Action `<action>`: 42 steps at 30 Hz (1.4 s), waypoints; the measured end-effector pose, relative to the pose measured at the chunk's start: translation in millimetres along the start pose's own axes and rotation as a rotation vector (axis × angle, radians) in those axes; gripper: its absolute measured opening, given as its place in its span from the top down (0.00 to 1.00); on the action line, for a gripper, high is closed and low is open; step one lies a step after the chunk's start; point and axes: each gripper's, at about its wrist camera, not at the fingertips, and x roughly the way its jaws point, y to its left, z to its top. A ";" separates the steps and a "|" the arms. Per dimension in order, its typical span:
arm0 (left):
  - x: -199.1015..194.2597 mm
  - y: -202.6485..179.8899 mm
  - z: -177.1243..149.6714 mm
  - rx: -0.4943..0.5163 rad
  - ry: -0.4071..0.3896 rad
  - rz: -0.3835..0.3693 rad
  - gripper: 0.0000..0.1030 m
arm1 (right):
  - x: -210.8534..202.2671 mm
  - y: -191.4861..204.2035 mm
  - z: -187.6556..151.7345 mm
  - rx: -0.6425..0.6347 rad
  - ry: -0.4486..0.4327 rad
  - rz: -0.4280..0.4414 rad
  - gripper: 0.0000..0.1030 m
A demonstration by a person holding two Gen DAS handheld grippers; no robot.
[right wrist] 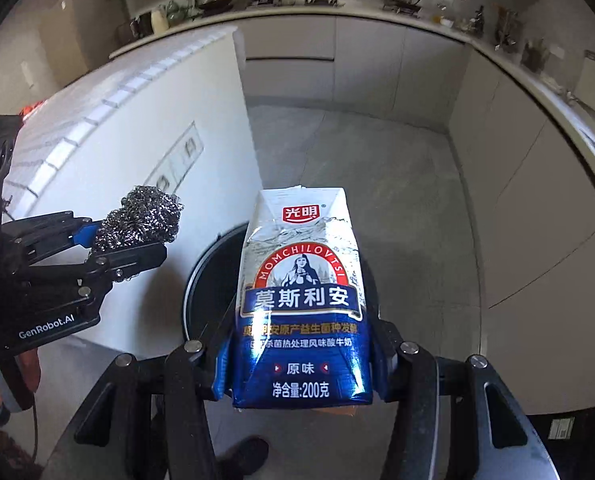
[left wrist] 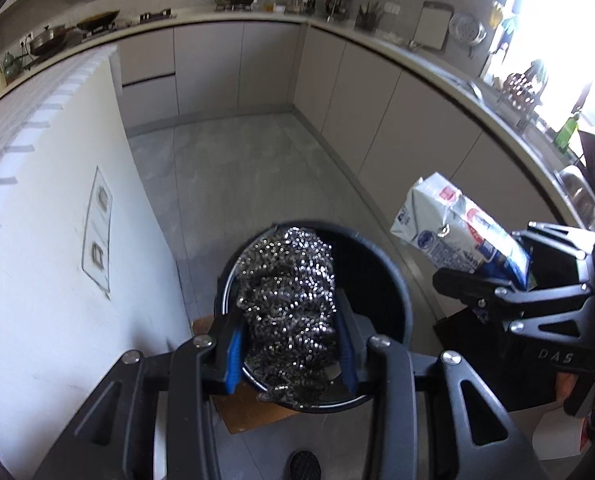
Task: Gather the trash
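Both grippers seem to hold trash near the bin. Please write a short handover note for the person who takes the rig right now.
Left gripper: shut on the steel wool scourer, held above the black trash bin.
Right gripper: shut on the yogurt carton, also held above the bin, to the right of the scourer.
Bin: stands on the floor on a piece of cardboard, beside the white tiled counter.
Done: both items are picked up and brought to the bin.
Left: release both into the bin. Whether it already holds trash cannot be told.
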 end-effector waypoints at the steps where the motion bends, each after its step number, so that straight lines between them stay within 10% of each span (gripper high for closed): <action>1: 5.5 -0.6 -2.0 -0.001 0.012 0.001 0.62 | 6.7 -1.8 -0.8 -0.009 0.012 0.004 0.47; 6: 39.3 0.9 -6.8 -0.018 0.080 -0.039 0.58 | 43.3 -7.9 -0.2 -0.065 0.080 0.054 0.47; 8: 54.4 5.5 -12.3 -0.019 0.079 -0.009 0.15 | 73.2 -7.8 0.8 -0.126 0.152 0.081 0.39; 10: 61.0 16.3 -20.0 -0.058 0.104 0.065 0.01 | 88.1 -18.1 -2.5 -0.135 0.162 0.022 0.00; 18: 48.1 31.9 -41.5 -0.119 0.095 0.191 0.00 | 85.4 -45.1 -8.7 0.018 0.079 -0.038 0.00; 42: -2.7 8.1 -23.8 -0.072 0.000 0.200 0.01 | 45.2 -13.1 -12.9 0.076 0.010 -0.059 0.00</action>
